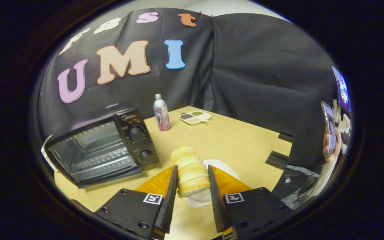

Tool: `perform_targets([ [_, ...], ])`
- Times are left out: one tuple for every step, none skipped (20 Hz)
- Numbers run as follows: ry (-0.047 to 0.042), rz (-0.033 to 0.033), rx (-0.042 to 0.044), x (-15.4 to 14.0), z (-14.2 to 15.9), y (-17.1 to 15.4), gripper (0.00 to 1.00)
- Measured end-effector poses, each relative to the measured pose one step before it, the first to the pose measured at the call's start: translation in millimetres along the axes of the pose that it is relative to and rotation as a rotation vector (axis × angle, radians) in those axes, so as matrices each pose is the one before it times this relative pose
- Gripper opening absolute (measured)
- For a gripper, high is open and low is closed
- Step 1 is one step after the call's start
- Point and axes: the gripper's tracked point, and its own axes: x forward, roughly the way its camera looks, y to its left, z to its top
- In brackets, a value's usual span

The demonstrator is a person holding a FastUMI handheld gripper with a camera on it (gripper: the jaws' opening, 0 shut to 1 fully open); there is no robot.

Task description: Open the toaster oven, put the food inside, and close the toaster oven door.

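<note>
A pale yellow, ribbed piece of food point(189, 166) stands upright between my two fingers, and my gripper point(192, 170) is shut on it, one finger pressed on each side. Just beneath and beyond it a white plate point(226, 169) lies on the tan table point(238, 140). The black toaster oven point(102, 150) stands ahead to the left of the fingers, its glass front and wire rack turned toward me and two knobs point(136, 134) on its right panel. I cannot tell whether its door is open or closed.
Beyond the oven stands a pink-and-white bottle point(161, 116), and a white divided dish point(195, 117) with small fillings lies near the table's far corner. Black brackets point(278, 159) sit at the table's right edge. A person's hand holds a phone point(330, 133) at far right.
</note>
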Motion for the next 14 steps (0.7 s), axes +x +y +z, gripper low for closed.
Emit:
perform_targets([
  [0.00013,0.03129,0.03082,-5.03,-1.29,16.24,0.53],
  [0.00126,0.03249,0.03271,-4.69,-2.94,15.76,0.53],
  [-0.00057,0.03238,0.03488,-3.06,-2.80,16.77,0.53],
  [-0.00281,0.03690,0.03486,-0.74,-2.62,16.27,0.53],
  [-0.00343,0.03539,0.03427,-0.16,-2.48,17.18,0.53],
  [-0.00362,0.02965,0.03463,-0.35,-3.65,14.30,0.53],
  [-0.00201,0.02330,0.03443,1.74,-3.00,14.40,0.53],
  [0.00153,0.02703,0.02637,2.87,-4.09,14.34,0.53],
  [0.00871,0.02136,0.02105,4.29,-4.87,13.72,0.53],
  [0.01008,0.01917,0.01061,4.85,-5.57,11.30,0.53],
  [0.00945,0.01012,0.00362,7.40,-5.54,9.50,0.53],
  [0.00820,0.00259,0.00354,4.74,-5.57,5.86,0.53],
  [0.00016,-0.00687,0.00608,6.57,-3.94,4.04,0.53],
  [-0.00608,-0.00882,0.01065,5.39,-2.88,1.43,0.53],
])
